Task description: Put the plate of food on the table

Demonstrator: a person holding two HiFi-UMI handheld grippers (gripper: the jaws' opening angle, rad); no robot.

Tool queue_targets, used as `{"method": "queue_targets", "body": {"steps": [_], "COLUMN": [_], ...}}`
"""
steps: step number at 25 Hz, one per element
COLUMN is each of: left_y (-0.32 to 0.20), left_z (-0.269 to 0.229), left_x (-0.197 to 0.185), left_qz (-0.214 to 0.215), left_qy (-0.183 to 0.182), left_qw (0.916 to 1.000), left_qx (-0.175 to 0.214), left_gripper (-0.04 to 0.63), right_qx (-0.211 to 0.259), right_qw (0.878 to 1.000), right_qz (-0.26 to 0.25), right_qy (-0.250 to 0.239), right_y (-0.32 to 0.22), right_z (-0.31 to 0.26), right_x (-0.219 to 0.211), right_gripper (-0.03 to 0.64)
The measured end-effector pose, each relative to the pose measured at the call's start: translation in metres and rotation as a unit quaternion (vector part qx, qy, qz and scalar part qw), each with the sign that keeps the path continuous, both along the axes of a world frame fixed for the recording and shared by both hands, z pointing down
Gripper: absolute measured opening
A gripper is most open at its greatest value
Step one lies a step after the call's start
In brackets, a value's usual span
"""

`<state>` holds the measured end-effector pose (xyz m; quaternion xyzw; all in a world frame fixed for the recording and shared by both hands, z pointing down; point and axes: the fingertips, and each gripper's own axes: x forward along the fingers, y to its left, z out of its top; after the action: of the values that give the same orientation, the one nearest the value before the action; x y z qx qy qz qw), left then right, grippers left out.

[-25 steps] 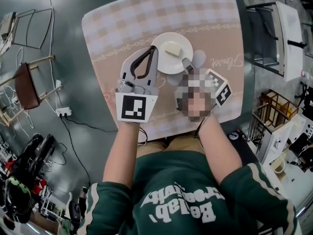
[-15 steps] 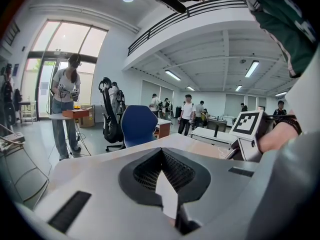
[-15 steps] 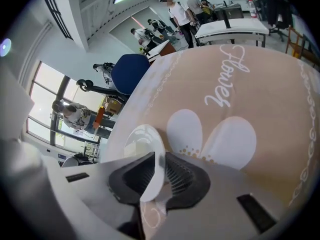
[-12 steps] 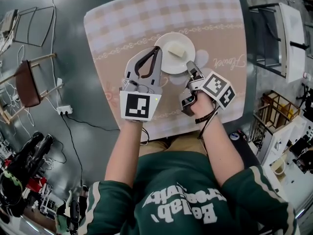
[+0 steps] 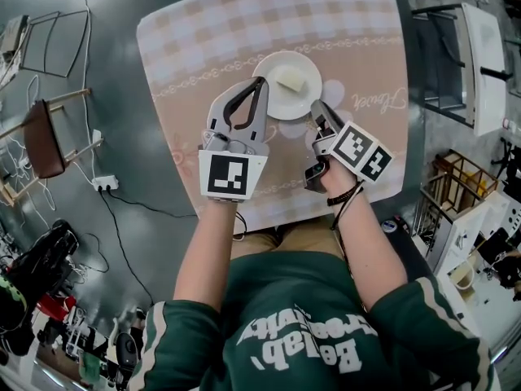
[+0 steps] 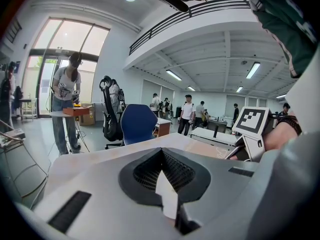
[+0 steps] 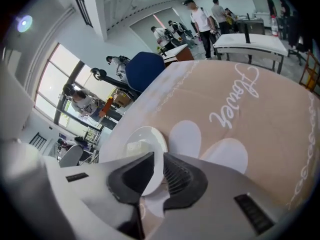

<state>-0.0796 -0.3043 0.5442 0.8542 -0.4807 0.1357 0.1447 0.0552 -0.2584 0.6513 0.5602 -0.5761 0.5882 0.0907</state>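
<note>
Both jaw pairs clamp the white plate (image 5: 275, 98) resting on your bench (image 5: 358, 39): your left hand-held gripper (image 5: 260, 82) at its left rim, your right hand-held gripper (image 5: 315, 107) at its near-right rim, each hiding that rim from above. Its pale food (image 5: 291, 81) is too small to identify.

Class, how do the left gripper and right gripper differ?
The left gripper grips the plate's left rim, the right gripper its near-right rim. The left gripper points nearly straight ahead; the right gripper angles in leftward. Both are shut on the plate above the table.
</note>
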Motion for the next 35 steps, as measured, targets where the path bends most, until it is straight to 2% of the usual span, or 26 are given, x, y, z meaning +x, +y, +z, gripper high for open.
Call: {"method": "queue_targets", "body": {"steps": [7,11,13,17,19,25,31,35], "left_y": [0.009,0.016,0.020,0.030,0.037,0.055,0.067,0.080], "left_z": [-0.011,-0.021,-0.029,-0.050,-0.060,-0.094,-0.121,-0.137], "left_x": [0.001,0.003,0.006,0.011,0.014,0.019,0.027,0.021], "left_qz": [-0.007,-0.007,-0.005,-0.006,-0.009,-0.009,-0.021,-0.025], "left_qy": [0.010,0.008,0.005,-0.007,0.004,0.000,-0.017,-0.027], "left_qw": [0.9999,0.9999,0.9999,0.9999,0.9998,0.9995,0.9991,0.9985], "left_qx": [-0.003,0.004,0.008,0.014,0.019,0.031,0.031,0.041], "left_gripper": [0.003,0.004,0.005,0.004,0.003,0.003,0.004,0.003], "right_qx": [0.052,0.112,0.160,0.232,0.257,0.335,0.386,0.408], "right_qw": [0.994,0.984,0.971,0.936,0.920,0.857,0.824,0.814], "right_qz": [-0.085,-0.136,-0.176,-0.252,-0.277,-0.353,-0.373,-0.372], "right_qy": [0.041,0.017,0.007,0.084,0.107,0.167,0.180,0.178], "right_y": [-0.003,-0.007,-0.006,-0.005,-0.003,0.001,0.006,0.017], "right_z": [-0.023,-0.049,-0.069,-0.103,-0.118,-0.168,-0.216,-0.238], "right_x": [0.000,-0.012,-0.020,-0.021,-0.022,-0.027,-0.017,-0.018], "right_gripper": [0.023,0.015,0.015,0.014,0.014,0.014,0.014,0.014]}}
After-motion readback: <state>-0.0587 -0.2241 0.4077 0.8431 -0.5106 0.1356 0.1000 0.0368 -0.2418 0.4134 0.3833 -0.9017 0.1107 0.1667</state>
